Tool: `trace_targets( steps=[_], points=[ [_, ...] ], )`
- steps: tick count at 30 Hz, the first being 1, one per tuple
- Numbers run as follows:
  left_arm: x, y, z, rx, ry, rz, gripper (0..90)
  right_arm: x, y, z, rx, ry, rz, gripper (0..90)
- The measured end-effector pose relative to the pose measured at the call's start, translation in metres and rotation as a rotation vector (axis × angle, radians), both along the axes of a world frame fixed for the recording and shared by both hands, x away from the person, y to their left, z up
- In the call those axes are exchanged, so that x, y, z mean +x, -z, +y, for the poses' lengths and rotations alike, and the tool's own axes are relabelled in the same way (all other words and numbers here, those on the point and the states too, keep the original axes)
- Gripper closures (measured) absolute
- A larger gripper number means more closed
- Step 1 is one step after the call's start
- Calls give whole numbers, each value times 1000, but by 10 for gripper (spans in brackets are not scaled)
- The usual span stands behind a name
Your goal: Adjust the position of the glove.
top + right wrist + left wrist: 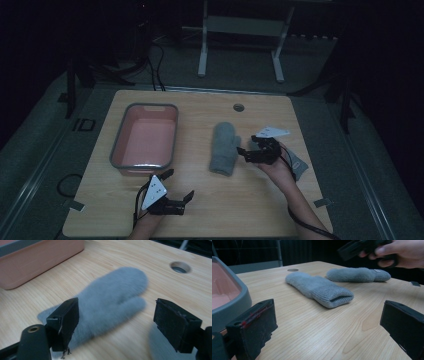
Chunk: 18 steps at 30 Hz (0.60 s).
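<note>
The high view looks forward and down over the whole table (200,200). The left gripper view sits low near the tabletop, facing toward two o'clock; the right gripper view looks down closely toward ten o'clock. All share the near mitten (223,148) (322,290) (110,300).

The table (200,200) is pale wood with a fine grain. Two mittens (223,148) (358,274) are plain fuzzy grey. The tub (145,140) is pink with a grey rim. Both grippers (179,186) (250,145) are black with pale grey plates.
</note>
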<state>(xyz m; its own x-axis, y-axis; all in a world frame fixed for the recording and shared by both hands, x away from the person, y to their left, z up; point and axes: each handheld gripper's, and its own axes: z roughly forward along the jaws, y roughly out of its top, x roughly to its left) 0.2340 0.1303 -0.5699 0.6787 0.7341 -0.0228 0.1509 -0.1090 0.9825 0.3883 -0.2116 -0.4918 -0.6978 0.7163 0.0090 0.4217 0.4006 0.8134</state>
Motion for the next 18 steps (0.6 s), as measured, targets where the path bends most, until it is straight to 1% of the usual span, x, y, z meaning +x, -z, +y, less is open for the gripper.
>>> trace_targets(
  steps=[3, 5, 9, 10, 13, 14, 16, 18],
  points=[
    [0, 0, 0, 1, 4, 0, 9, 11, 5, 15, 5, -26, 5, 240],
    [0, 0, 0, 3, 4, 1, 9, 19, 8, 24, 5, -37, 23, 240],
    [0, 0, 1, -1, 6, 2, 9, 29, 16, 39, 0, -45, 43, 240],
    [0, 0, 1, -2, 7, 3, 9, 31, 19, 42, -6, -53, 51, 241],
    [-1, 0, 1, -3, 6, 3, 9, 39, 27, 51, -29, -51, 62, 248],
    [-1, -1, 1, -2, 6, 2, 9, 41, 30, 54, -41, -48, 60, 272],
    [-1, -1, 1, -3, 8, 2, 9, 46, 35, 58, -52, -48, 64, 285],
    [-2, -1, 1, -5, 9, 0, 9, 49, 40, 61, -81, -48, 59, 349]
  ],
)
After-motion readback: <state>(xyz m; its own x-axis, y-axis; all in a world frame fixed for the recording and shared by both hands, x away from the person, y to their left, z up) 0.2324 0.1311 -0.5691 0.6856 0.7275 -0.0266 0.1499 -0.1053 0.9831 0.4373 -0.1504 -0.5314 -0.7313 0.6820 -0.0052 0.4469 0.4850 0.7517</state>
